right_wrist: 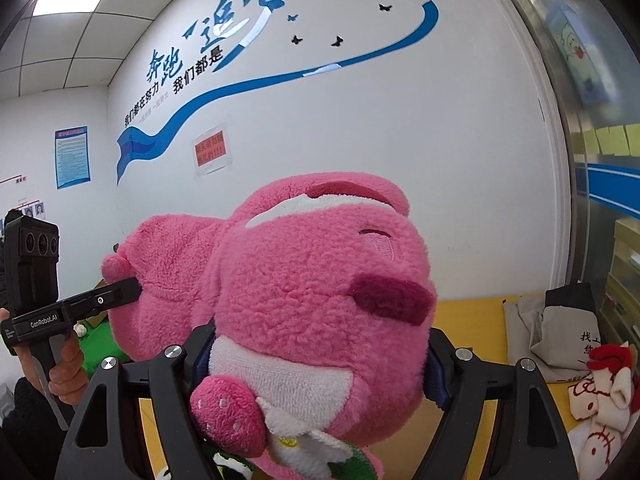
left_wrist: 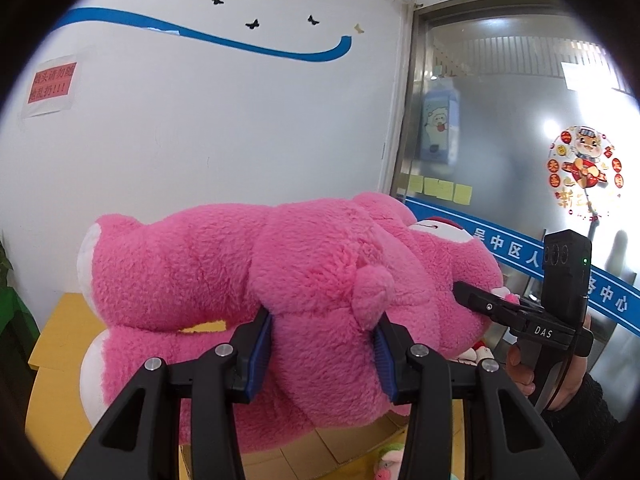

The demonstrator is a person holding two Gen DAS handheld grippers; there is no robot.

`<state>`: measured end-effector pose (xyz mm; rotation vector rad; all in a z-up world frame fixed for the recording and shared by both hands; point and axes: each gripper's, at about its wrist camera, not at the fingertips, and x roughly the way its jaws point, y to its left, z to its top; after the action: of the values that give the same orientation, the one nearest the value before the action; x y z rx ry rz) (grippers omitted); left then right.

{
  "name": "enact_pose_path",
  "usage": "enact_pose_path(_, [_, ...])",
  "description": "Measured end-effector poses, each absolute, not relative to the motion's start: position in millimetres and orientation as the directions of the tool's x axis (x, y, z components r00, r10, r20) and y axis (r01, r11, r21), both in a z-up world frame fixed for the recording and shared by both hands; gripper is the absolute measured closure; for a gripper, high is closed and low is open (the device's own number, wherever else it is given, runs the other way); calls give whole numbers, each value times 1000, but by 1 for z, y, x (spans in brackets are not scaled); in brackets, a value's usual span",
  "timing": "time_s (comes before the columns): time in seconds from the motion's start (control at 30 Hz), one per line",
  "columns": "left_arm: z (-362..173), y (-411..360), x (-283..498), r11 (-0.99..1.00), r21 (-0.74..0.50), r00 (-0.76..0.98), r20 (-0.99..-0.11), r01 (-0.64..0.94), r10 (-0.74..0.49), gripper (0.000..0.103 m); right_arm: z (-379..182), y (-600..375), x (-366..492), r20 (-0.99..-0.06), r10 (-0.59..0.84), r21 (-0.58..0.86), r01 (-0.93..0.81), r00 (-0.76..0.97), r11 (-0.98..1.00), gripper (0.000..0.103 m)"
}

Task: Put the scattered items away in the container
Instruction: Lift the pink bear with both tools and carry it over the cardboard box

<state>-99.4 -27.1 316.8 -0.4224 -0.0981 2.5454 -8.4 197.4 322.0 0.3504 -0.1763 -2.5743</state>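
My left tool (left_wrist: 324, 354) is clamped on the pink plush bear (left_wrist: 312, 264), its blue pads (left_wrist: 260, 354) pressed into the fur on both sides. My right tool (right_wrist: 320, 364) grips the bear's head the same way, fingers spread wide around it. From the left camera I see the right tool side-on, ahead and to the right, my right hand (left_wrist: 560, 376) on its handle. From the right camera my left hand (right_wrist: 64, 364) holds the other tool, ahead to the left.
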Motion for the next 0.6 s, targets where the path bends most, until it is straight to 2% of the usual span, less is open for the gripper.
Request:
enact_pose_path(0.3, [278,-7,-196,-837,-196,-757,-358,-511,546,60,288,205,-104,-290,-494,240,438,-819,-866,19])
enact_pose_path(0.6, [190,12,-292,-834,-275,-678,-487,-479,550,60,194,222,-203,-425,-457,312,347,-782,-885,19])
